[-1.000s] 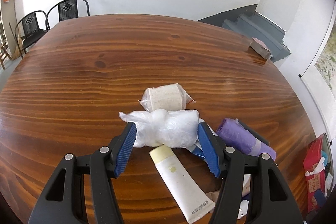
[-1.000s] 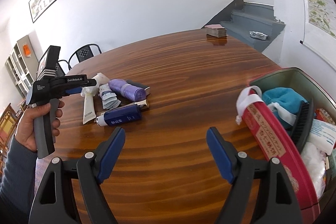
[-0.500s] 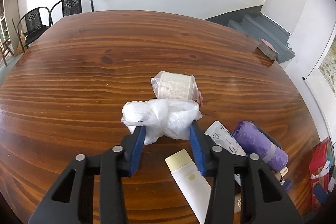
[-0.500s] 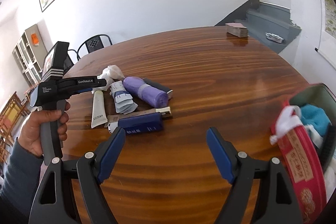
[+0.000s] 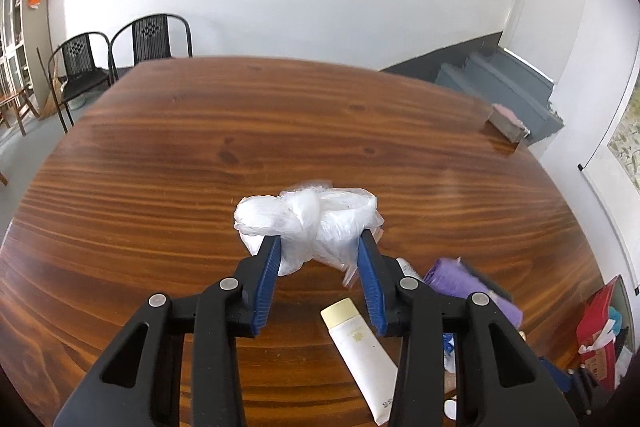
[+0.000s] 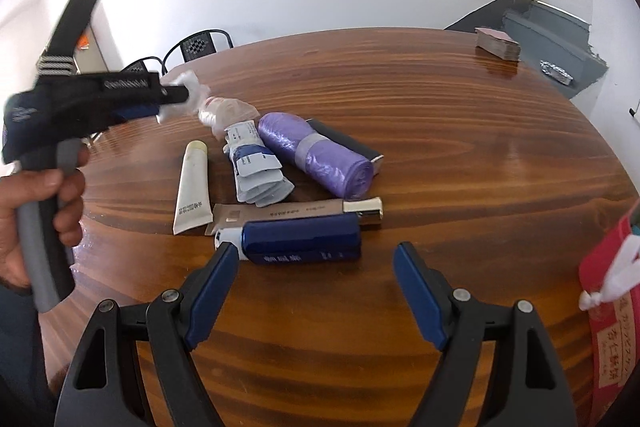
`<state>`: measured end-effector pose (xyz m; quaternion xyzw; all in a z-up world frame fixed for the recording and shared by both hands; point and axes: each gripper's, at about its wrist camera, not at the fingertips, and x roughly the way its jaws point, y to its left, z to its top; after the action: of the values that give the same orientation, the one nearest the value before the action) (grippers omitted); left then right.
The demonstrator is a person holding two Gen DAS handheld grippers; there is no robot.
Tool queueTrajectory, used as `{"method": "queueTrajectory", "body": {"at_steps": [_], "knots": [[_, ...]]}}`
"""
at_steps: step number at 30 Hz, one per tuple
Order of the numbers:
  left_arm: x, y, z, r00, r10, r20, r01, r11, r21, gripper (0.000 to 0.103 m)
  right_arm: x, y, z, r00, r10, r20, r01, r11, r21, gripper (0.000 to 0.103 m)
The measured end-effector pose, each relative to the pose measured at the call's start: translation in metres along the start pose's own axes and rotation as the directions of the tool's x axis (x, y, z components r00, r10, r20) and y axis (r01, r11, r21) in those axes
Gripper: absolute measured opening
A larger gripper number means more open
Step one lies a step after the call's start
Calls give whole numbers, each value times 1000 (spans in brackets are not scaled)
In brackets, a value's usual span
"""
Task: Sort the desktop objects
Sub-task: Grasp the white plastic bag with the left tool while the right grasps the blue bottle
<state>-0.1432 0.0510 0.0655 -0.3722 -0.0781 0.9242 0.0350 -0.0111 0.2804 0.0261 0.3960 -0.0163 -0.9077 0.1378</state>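
Observation:
My left gripper point(image 5: 318, 247) is shut on a crumpled white plastic bag point(image 5: 308, 219) and holds it above the wooden table point(image 5: 200, 155); it also shows in the right wrist view point(image 6: 188, 95). My right gripper point(image 6: 316, 263) is open and empty, just in front of a dark blue box point(image 6: 300, 239). Beyond it lie a white tube point(image 6: 192, 187), white-and-blue sachets point(image 6: 256, 167), a purple bag roll point(image 6: 312, 155) and a beige tube point(image 6: 296, 213).
A red tin point(image 6: 612, 307) stands at the right edge of the table, also in the left wrist view point(image 5: 600, 327). A stack of cards point(image 6: 498, 45) lies at the far right corner. Two black chairs point(image 5: 120, 47) stand beyond the table.
My left gripper has closed on the plastic bag and lifted it off the table. My right gripper has swung left from the red tin toward the blue box.

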Motion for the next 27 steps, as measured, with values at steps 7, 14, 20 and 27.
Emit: {"method": "queueTrajectory", "body": {"at_steps": [7,14,20,27], "knots": [[-12,-3,3,999,-27,19,27,1000,3,42,14,16,4,1000,9,-23,-11,998,-66,91],[-12,-6,1,999,-32,12,32,999,4,42,27,19,9,998,-13,-62,7,995,-98,98],[-12,-11,0,999,-33,8,33,999,16,42,30,12,7,996,-28,-85,21,997,-72,90],[-24,-19,1,998,-53,32,52,998,36,42,14,6,-1,998,-22,-61,19,999,-36,90]]}}
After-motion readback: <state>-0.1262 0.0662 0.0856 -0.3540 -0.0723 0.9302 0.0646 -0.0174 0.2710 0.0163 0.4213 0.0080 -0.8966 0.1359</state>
